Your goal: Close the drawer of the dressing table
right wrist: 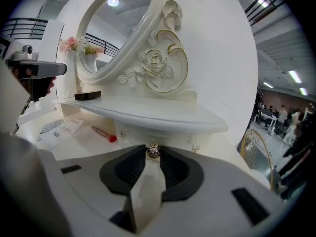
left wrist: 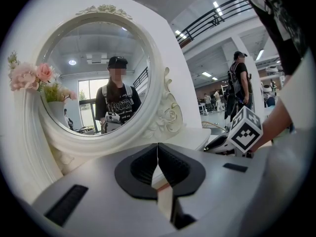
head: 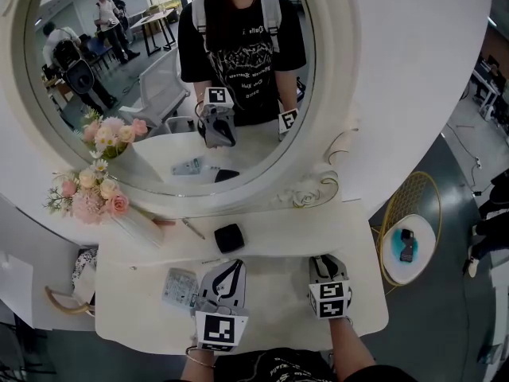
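Your table (head: pixel 278 325) fills 6 o'clock in the head view, with its mirror (head: pixel 151 54) up at 11. The drawer (right wrist: pixel 173 135) sits under the shelf (right wrist: pixel 148 115), at 12 from your right gripper (head: pixel 324 263); you can't tell how far out it stands. Your left gripper (head: pixel 232 267), at 6, has its jaws pressed together on nothing. The flowers (head: pixel 87 193) are at 9, the packet (head: pixel 180 286) at 9 of the left gripper, and the case (head: pixel 229 237) at its 12. Your right jaws are narrowed, pinching the drawer's knob (right wrist: pixel 154 151).
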Demonstrator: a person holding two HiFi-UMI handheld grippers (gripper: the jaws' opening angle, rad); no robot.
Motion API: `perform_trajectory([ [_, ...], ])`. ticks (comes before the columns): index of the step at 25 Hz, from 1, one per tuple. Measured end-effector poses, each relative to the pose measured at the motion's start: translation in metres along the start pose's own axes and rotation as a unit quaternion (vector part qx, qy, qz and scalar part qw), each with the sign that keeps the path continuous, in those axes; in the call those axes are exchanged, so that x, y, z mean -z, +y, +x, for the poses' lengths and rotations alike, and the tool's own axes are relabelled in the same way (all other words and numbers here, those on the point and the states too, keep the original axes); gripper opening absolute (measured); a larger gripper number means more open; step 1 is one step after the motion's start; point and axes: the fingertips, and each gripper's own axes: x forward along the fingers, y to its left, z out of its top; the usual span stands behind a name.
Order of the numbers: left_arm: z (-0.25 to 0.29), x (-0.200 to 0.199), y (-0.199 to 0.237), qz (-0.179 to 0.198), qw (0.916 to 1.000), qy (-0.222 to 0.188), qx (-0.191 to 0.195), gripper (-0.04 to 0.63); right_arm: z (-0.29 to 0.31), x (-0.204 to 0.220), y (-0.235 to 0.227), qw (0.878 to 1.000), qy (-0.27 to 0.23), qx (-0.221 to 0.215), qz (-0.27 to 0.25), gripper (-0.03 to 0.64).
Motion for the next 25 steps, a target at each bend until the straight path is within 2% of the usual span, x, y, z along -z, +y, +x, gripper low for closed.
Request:
perform_trajectory([
  [7,0.000,0.000,-0.001,-0.005,1.0000,-0.003,-0.001,0.017,0.000,0.000,0.001,1.000,-0.003,-0.014,0.027,0.101],
  [10,-0.001,0.000,0.000,-0.001,1.0000,0.001,-0.001,0.017,-0.001,-0.001,0.007,0.998,0.001,-0.041,0.044,0.141],
  [20,-0.003,0.010,0.000,0.001,1.0000,0.008,-0.003,0.017,-0.020,0.010,0.013,0.997,0.004,-0.058,0.041,0.186],
  [25,-0.005,0.006,-0.002,-0.001,1.0000,0.002,0.000,0.017,-0.037,-0.001,0.018,0.996,-0.022,-0.067,0.047,0.195],
])
